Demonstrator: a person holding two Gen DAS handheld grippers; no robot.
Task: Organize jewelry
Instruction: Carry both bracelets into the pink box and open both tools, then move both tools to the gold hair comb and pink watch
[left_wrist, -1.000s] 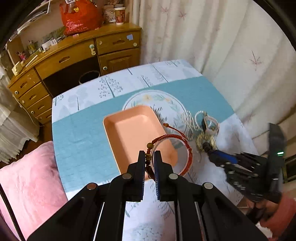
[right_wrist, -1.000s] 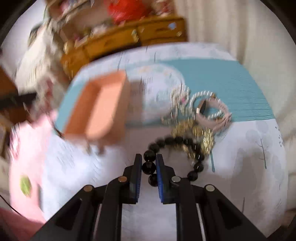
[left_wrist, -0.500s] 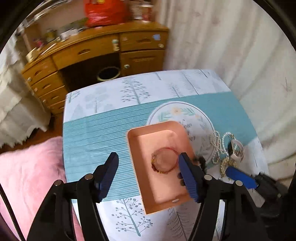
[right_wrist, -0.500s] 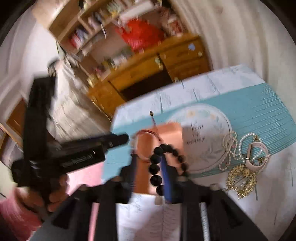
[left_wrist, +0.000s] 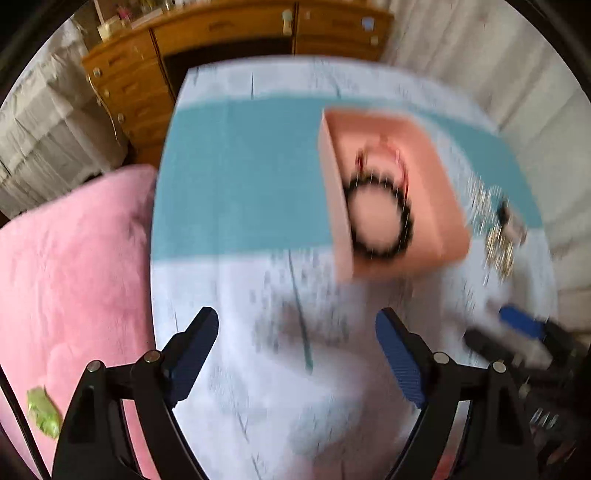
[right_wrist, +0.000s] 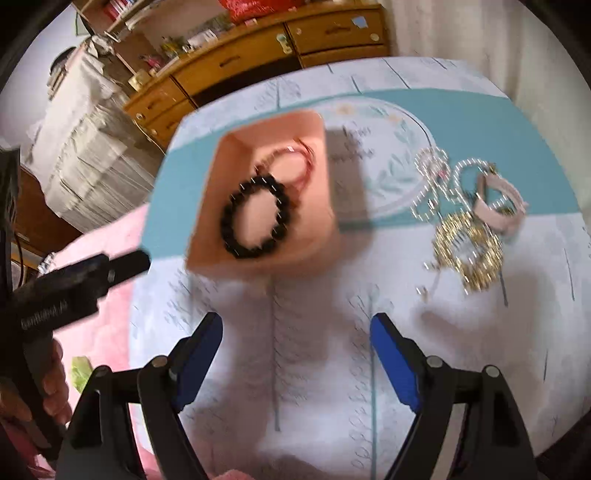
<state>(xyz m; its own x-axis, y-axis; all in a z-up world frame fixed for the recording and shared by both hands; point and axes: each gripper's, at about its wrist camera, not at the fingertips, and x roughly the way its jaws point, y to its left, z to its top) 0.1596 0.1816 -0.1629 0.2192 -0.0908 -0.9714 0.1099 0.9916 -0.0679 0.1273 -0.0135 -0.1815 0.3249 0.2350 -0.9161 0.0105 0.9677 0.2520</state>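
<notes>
Both hand-held grippers (left_wrist: 297, 330) (right_wrist: 296, 330) gape over bare tablecloth (right_wrist: 314, 369) beside tray (right_wrist: 207, 229).

We see a peach-pink tray (right_wrist: 207, 218) centre frame, with a black beaded bracelet (right_wrist: 255, 218) and a red cord bracelet (right_wrist: 295, 162) in it. The tablecloth (right_wrist: 314, 332) is white with grey-teal trees and a teal band. At right: gold chain (right_wrist: 467, 251), pearl strands (right_wrist: 432, 173), pale pink band (right_wrist: 498, 201). Pink blanket (left_wrist: 74, 266) at left; both grippers' pads (right_wrist: 391, 362) blue.
</notes>
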